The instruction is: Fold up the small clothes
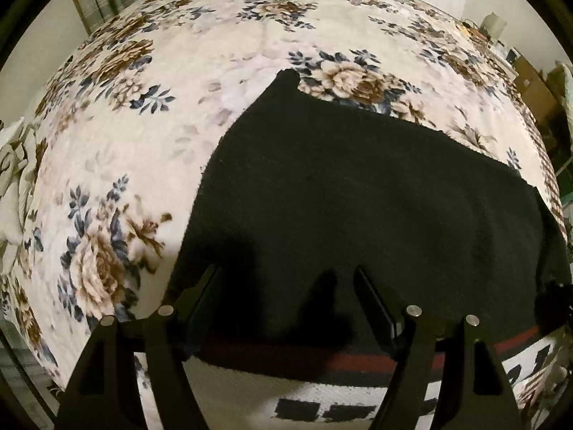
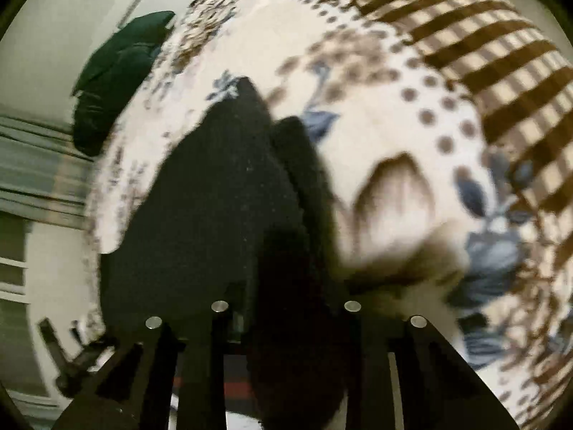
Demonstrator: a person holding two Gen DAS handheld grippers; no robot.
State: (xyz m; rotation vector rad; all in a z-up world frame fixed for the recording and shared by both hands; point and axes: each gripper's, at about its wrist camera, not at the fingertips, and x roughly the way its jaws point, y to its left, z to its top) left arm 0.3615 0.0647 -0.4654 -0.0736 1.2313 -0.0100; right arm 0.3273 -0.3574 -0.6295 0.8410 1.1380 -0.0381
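A black knit garment (image 1: 358, 193) lies spread flat on the floral bedspread (image 1: 179, 82). Its waistband with a red stripe (image 1: 358, 358) runs along the near edge. My left gripper (image 1: 286, 279) hovers just over that near edge, open, with its fingers wide apart and nothing pinched between them. In the blurred right wrist view the same black garment (image 2: 215, 208) rises in a ridge toward the camera. My right gripper (image 2: 290, 311) has its jaws drawn close, with a bunched fold of the black cloth between them.
A dark green cushion (image 2: 118, 79) sits at the far end of the bed. A white garment (image 1: 14, 186) lies at the bed's left edge. Cardboard boxes (image 1: 533, 82) stand beyond the right side. White cloth with black blocks (image 1: 322, 405) lies under the waistband.
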